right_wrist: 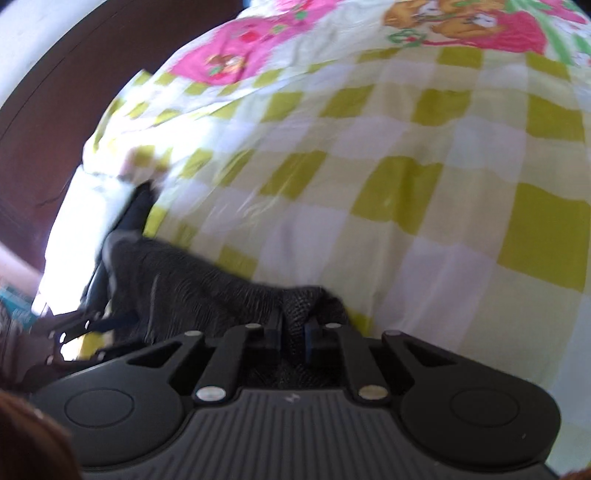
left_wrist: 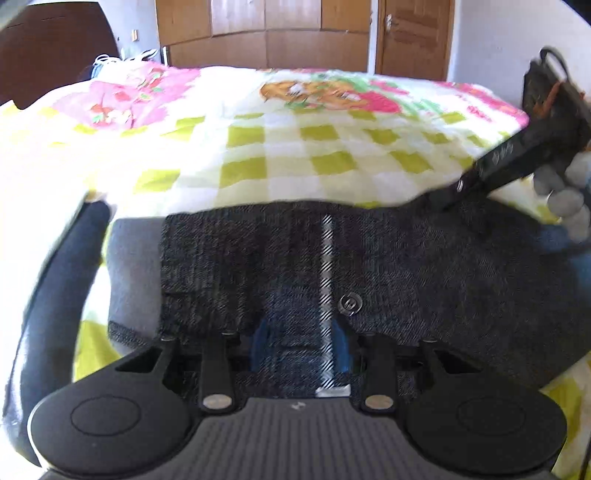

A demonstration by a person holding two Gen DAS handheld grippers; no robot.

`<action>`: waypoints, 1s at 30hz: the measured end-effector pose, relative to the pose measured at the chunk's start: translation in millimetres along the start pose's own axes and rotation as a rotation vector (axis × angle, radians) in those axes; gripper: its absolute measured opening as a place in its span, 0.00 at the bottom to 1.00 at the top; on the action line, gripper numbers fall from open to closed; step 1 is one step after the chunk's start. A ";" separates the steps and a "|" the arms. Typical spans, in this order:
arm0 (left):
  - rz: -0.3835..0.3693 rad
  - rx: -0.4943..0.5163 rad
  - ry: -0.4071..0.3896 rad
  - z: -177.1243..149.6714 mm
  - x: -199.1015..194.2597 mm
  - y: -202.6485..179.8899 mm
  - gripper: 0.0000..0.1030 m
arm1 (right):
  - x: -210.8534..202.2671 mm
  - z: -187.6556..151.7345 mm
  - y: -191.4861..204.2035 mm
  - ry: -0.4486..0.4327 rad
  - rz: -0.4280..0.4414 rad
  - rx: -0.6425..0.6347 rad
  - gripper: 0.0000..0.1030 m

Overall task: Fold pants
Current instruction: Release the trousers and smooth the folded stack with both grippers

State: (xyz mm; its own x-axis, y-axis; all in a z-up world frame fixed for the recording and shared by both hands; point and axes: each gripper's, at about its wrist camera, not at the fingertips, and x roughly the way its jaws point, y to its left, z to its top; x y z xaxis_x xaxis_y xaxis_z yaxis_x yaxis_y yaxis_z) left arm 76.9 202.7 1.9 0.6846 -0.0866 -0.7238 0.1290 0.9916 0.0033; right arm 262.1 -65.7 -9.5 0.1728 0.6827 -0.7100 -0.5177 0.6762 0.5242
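Observation:
Dark grey denim pants (left_wrist: 424, 266) are held up by the waistband over a bed. Their metal button (left_wrist: 349, 303) and zipper (left_wrist: 327, 280) face the left wrist camera. My left gripper (left_wrist: 300, 345) is shut on the waistband near the fly. My right gripper (right_wrist: 293, 334) is shut on a bunched part of the pants (right_wrist: 207, 288). The right gripper also shows in the left wrist view (left_wrist: 448, 199), pinching the waistband's far right end. The pants legs hang below, out of view.
The bed (left_wrist: 295, 147) has a yellow-green checked sheet with pink cartoon prints (right_wrist: 480, 29). A wooden wardrobe (left_wrist: 266, 33) and door (left_wrist: 413, 37) stand behind it. A dark headboard (right_wrist: 55, 129) runs along the bed's left side.

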 end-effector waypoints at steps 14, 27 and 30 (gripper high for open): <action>0.081 -0.060 0.050 15.8 -13.2 -28.5 0.53 | -69.7 -44.0 49.0 -0.248 -0.325 -0.037 0.20; 0.041 0.006 0.134 16.9 9.1 -102.1 0.54 | -97.9 -137.1 19.6 -0.192 -0.500 0.050 0.12; 0.002 -0.024 0.130 21.1 3.8 -110.0 0.54 | -121.0 -144.2 24.2 -0.226 -0.559 0.011 0.13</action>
State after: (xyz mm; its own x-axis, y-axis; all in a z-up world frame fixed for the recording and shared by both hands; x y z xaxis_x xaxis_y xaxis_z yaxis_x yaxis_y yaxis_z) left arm 80.5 91.3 13.4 0.5860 -0.0729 -0.8070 0.1093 0.9940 -0.0105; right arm 107.8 -172.0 21.3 0.5908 0.2640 -0.7624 -0.2888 0.9515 0.1057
